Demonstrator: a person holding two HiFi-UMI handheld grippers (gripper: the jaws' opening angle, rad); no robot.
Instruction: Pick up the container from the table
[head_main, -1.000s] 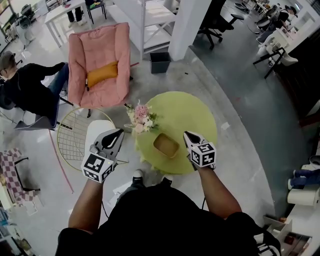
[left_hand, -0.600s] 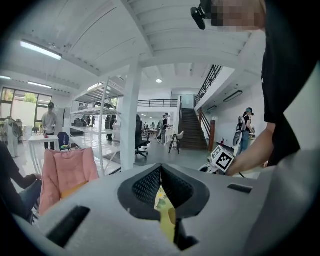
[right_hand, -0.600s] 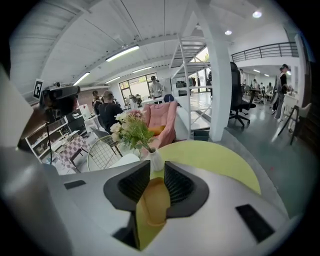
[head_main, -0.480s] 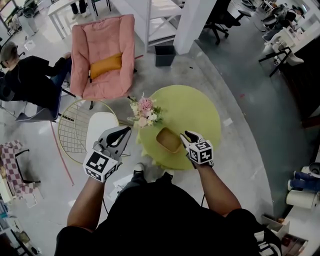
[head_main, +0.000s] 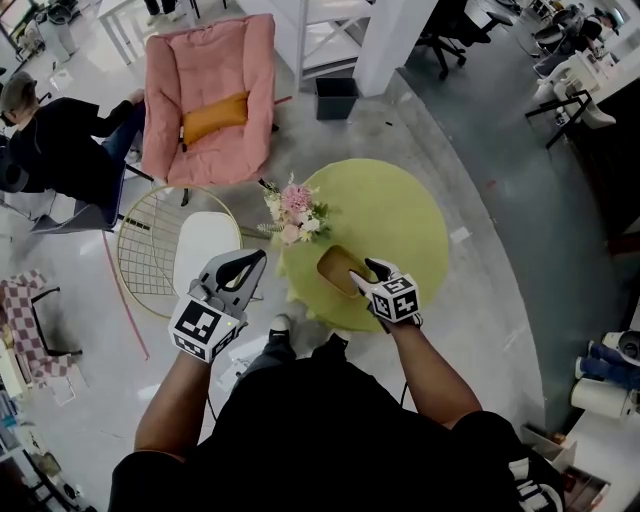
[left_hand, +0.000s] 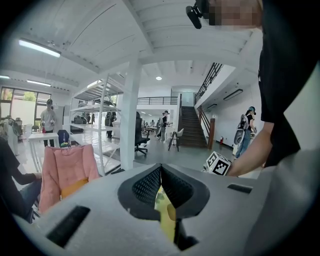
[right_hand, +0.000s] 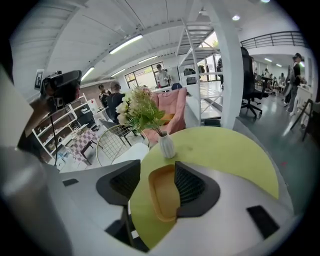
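Observation:
The container (head_main: 338, 268) is a shallow tan tray near the front edge of the round yellow-green table (head_main: 400, 215). My right gripper (head_main: 366, 275) hangs at its right end, tilted down. In the right gripper view its jaws are opening, and the container (right_hand: 162, 192) lies between them on the table. The right pad sits over its right rim and neither pad presses on it. My left gripper (head_main: 250, 266) floats off the table's left side, above the floor. Its jaws (left_hand: 160, 172) meet with nothing held.
A white vase of pink flowers (head_main: 293, 212) stands on the table just behind the container, close to my right jaws (right_hand: 166, 145). A wire chair with a white seat (head_main: 165, 255) is left of the table. A pink armchair (head_main: 208, 95) and a seated person (head_main: 60, 150) are farther back.
My right gripper has come down and forward to the container's right end, and its jaws have spread from shut to open around it. The left gripper has hardly moved.

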